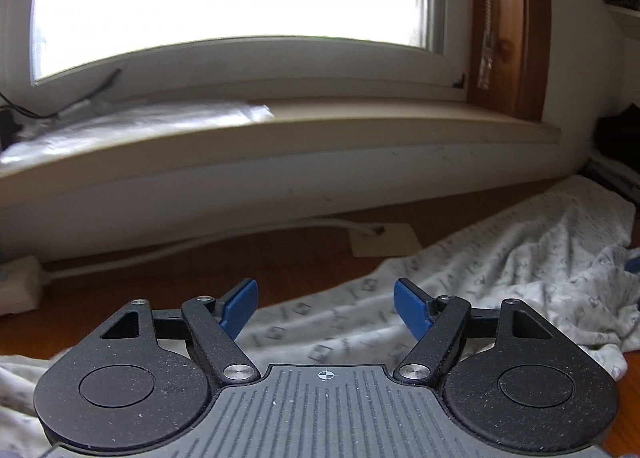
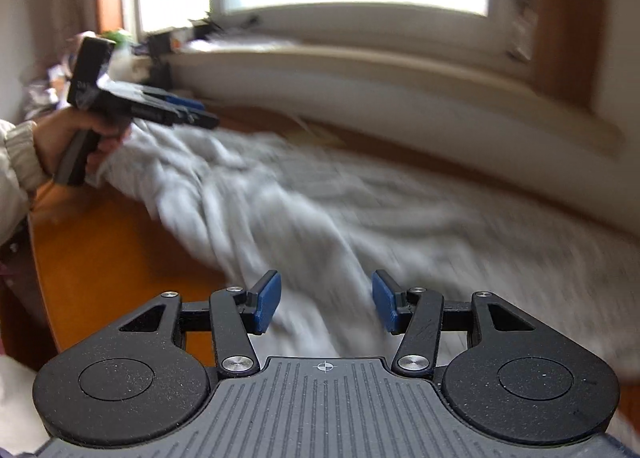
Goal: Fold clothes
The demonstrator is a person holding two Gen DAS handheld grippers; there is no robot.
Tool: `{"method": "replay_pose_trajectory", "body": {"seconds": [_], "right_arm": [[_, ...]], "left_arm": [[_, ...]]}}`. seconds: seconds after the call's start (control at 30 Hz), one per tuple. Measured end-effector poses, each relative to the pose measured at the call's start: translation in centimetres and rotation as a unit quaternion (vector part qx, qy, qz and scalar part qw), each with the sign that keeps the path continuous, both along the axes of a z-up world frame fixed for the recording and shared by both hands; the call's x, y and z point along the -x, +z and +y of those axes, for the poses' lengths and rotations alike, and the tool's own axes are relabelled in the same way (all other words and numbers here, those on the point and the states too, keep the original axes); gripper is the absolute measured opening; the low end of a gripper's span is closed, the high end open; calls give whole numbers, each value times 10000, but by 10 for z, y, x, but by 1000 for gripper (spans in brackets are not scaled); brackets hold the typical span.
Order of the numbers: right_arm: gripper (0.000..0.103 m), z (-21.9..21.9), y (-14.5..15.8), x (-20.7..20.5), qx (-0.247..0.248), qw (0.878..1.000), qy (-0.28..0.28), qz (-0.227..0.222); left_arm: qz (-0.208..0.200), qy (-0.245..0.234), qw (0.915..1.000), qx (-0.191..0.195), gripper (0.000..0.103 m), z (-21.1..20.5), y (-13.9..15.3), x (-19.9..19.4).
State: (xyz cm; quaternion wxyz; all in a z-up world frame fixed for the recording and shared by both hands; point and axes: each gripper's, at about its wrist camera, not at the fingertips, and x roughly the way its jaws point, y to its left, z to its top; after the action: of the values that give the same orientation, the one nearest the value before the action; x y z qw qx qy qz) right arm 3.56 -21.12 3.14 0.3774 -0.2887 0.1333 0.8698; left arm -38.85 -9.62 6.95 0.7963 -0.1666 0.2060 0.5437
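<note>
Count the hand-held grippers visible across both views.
2. The right hand-held gripper hovers open over the pale garment. The left hand-held gripper, also open, hovers above the garment's left part; a hand holds it.

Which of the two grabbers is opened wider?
The left gripper: the gap between its blue pads looks wider than the right gripper's. Both are open over the white patterned garment, holding nothing.

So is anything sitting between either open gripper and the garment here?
Nothing visible. The left gripper hangs open directly over the patterned white garment. The right gripper is also open above the same cloth, with no object between, though that view is blurred.
</note>
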Motion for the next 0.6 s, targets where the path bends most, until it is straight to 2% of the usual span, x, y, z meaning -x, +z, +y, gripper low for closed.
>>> {"method": "replay_pose_trajectory", "body": {"seconds": [0.27, 0.37, 0.6], "right_arm": [[51, -35, -11, -55, 51, 9976, -683, 124], [51, -46, -9, -64, -2, 9965, -836, 70], [51, -75, -5, -79, 9, 9954, -947, -169]], "left_arm": [[-436, -28, 9987, 243, 79, 8, -11, 6], [-461, -31, 9981, 403, 79, 11, -13, 7], [-511, -57, 9974, 513, 79, 12, -14, 9]]}}
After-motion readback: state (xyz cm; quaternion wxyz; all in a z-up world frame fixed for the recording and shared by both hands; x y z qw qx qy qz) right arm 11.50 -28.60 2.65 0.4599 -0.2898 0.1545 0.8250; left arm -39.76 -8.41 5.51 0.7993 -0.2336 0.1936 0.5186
